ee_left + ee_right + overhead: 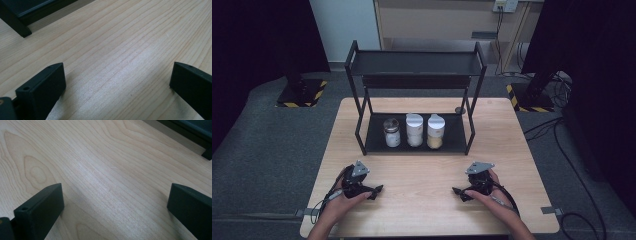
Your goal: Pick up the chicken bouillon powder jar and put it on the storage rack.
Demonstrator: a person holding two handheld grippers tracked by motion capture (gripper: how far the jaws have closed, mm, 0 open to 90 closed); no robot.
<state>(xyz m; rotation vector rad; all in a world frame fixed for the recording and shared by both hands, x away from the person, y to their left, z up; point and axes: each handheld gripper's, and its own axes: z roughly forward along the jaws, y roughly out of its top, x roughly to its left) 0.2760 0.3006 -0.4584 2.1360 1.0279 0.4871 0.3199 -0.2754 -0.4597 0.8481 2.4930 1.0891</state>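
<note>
A black two-tier rack stands at the far middle of the wooden table. Its lower shelf holds three jars in a row: a glass jar with a metal lid, a white-capped jar and a second white-capped jar with pale yellow contents. My left gripper rests near the front left of the table, its jaws wide open over bare wood. My right gripper rests at the front right, also open with nothing between its jaws. The two grippers point toward each other.
The rack's foot and its base edge lie beyond the jaws in the gripper views. A small dark round object sits on the table behind the rack. Stand bases with hazard stripes and cables lie on the floor.
</note>
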